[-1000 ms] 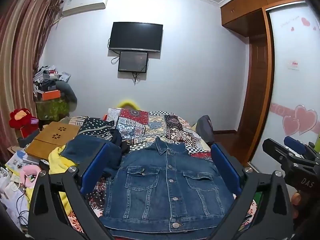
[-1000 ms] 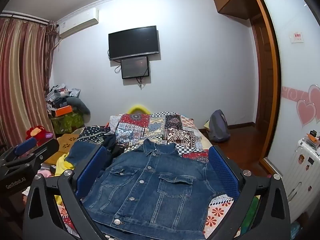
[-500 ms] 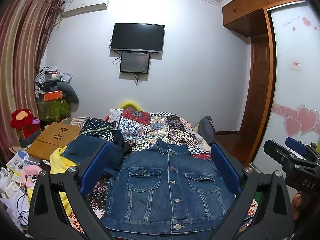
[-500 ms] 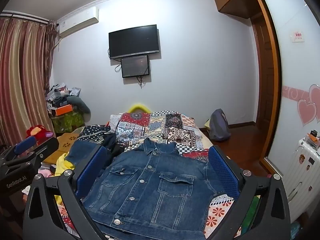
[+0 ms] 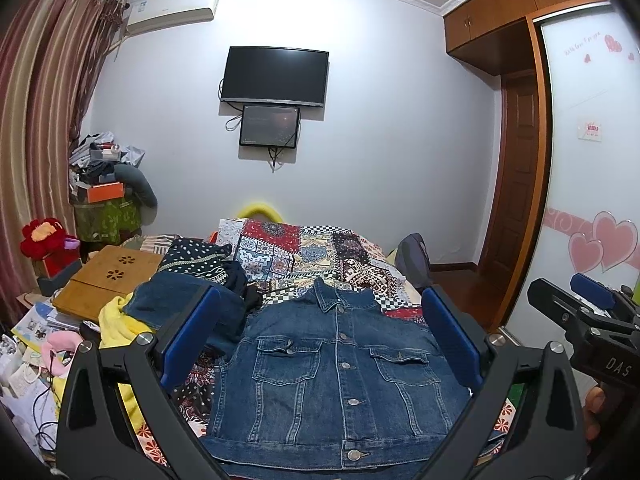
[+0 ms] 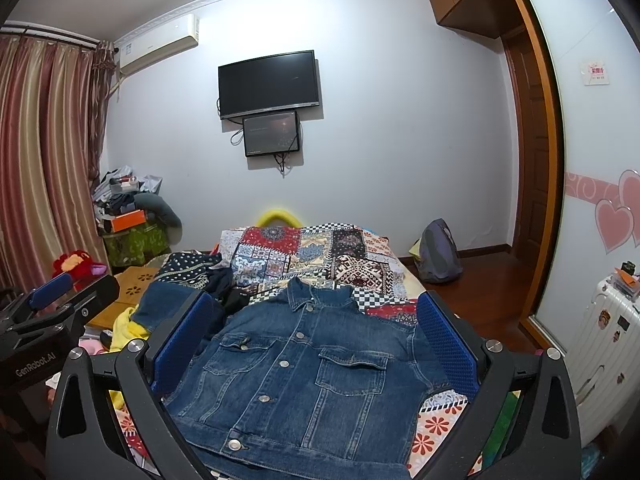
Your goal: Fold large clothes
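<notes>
Fingers, left gripper: spread wide, blue pads well apart, gripping nothing, held above the bed's near end.
Fingers, right gripper: also spread wide and empty, blue pads flanking the garment from above.
Denim jacket: lying flat on the bed, front up and buttoned, collar pointing away from the fingers, hem nearest them; it sits right between both pairs of fingers in each wrist view, and neither pair touches it.
Jacket sleeves: not visible at the sides; whether they are tucked under, I cannot tell.
Patchwork quilt: spread over the bed beyond the collar, red, blue and checked squares.
Clothes pile: just left of the left finger, a dark dotted fabric, a blue denim piece and something yellow bunched together.
Wooden lap tray: further left of that pile, with flower-shaped cutouts.
Other gripper, seen from the left wrist: the right one shows at the far right edge, black body with a blue pad.
Other gripper, seen from the right wrist: the left one shows at the far left edge.
Television: straight ahead, high on the far wall, screen dark, a smaller screen mounted just under it.
Backpack: on the floor beyond the right finger, against the wall.
White suitcase: far right of the right finger, stickers on it.
</notes>
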Tool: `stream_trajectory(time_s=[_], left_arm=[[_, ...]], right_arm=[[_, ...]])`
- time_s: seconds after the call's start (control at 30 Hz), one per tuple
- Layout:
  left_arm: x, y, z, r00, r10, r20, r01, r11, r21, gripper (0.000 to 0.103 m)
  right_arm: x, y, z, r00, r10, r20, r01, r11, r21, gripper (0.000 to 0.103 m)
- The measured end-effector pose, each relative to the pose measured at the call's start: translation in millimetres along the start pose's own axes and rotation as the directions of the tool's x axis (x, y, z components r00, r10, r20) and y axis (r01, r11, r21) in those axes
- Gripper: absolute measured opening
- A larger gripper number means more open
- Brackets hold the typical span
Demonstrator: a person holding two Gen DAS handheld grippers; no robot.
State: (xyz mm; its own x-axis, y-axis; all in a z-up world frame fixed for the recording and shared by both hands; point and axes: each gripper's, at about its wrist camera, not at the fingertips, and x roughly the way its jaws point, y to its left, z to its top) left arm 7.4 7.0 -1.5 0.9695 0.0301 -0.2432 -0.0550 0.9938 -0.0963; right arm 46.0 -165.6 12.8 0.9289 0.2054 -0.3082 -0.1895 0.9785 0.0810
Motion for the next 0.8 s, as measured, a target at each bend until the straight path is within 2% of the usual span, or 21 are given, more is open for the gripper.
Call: stream_trajectory(time_s=[0.8], left_arm=[[0.1,-1.8,-3.1,1.0,0.002,0.001,-0.002,1.0,0.006,0.101]], right_arm=[[-0.4,-1.4,0.4,1.0,0.003,-0.009,-0.003,1.0,0.007,0.101]])
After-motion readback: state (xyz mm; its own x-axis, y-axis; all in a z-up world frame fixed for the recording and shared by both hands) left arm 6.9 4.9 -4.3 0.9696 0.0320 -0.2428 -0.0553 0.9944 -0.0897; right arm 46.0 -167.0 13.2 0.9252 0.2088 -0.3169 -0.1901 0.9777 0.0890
